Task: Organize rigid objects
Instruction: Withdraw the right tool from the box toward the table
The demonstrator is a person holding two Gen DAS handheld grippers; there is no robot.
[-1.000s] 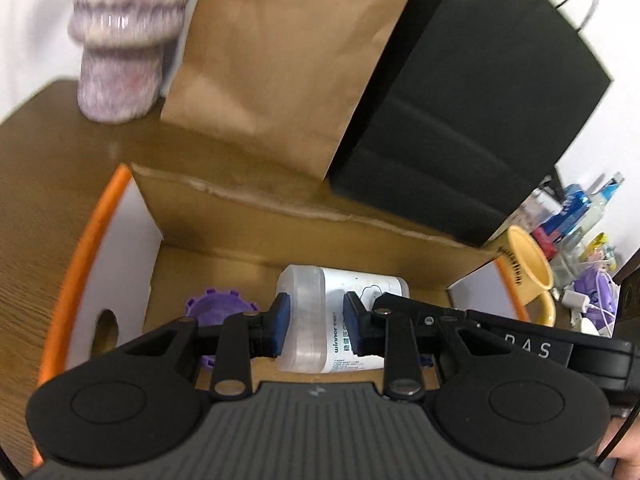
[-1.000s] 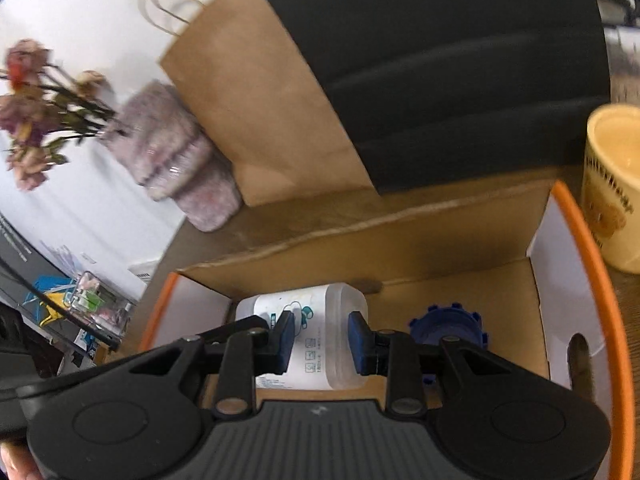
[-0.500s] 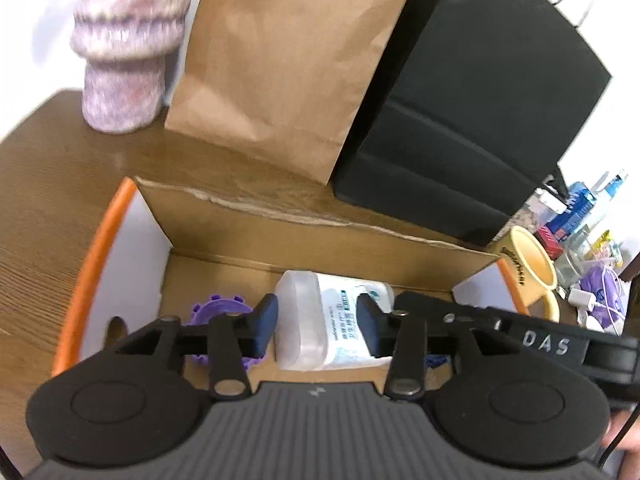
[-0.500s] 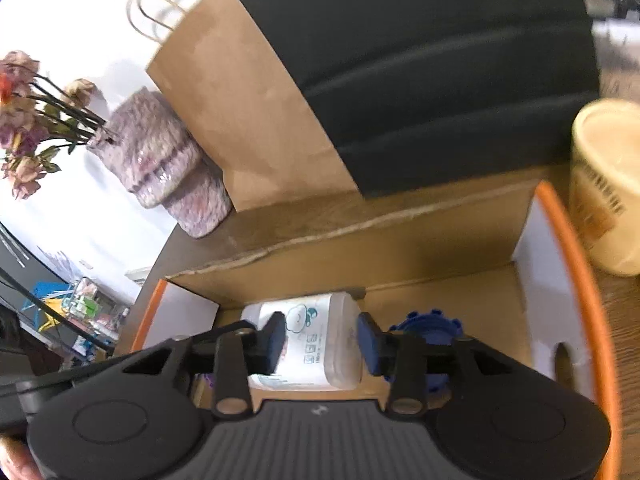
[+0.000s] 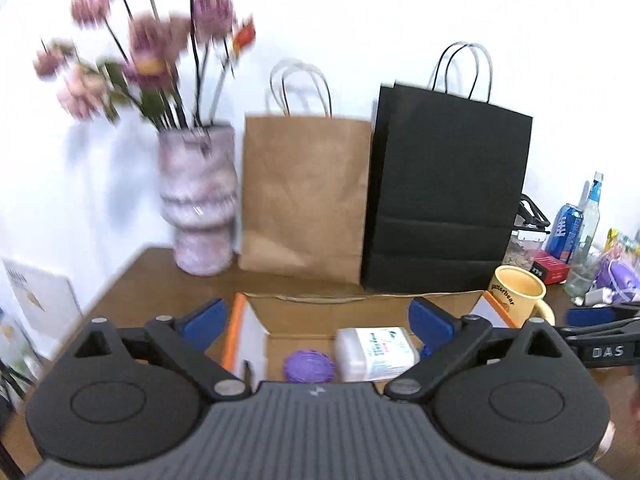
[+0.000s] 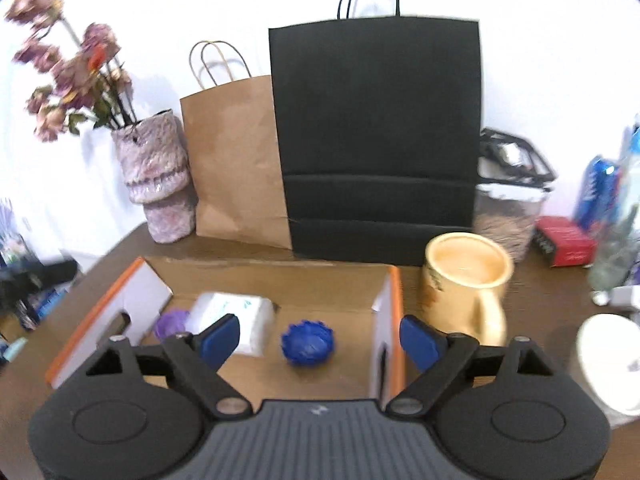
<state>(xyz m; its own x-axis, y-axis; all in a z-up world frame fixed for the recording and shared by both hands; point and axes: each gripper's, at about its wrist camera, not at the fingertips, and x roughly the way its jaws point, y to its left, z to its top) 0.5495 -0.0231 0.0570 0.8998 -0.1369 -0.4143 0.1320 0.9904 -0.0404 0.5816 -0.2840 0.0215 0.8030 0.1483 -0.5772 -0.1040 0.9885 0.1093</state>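
An open cardboard box with orange-edged flaps (image 5: 244, 332) (image 6: 276, 276) sits on the wooden table. Inside it lie a white plastic bottle on its side (image 5: 376, 354) (image 6: 236, 320), a purple ridged cap (image 5: 308, 366) (image 6: 172, 322) and a blue ridged cap (image 6: 307, 343). My left gripper (image 5: 316, 320) is open and empty, raised above and behind the box. My right gripper (image 6: 320, 336) is open and empty, also pulled back above the box. The right gripper's arm shows at the right in the left wrist view (image 5: 600, 350).
Behind the box stand a brown paper bag (image 5: 304, 200) (image 6: 236, 160), a black paper bag (image 5: 444, 200) (image 6: 376, 136) and a pink vase with flowers (image 5: 198, 200) (image 6: 158, 184). A yellow mug (image 5: 518, 294) (image 6: 466, 280) sits right of the box. Cans, bottles and clutter crowd the far right (image 5: 580, 232).
Both grippers opened wide, let go of the white bottle, and drew up and back from the box. The bottle now lies in the box between the caps.
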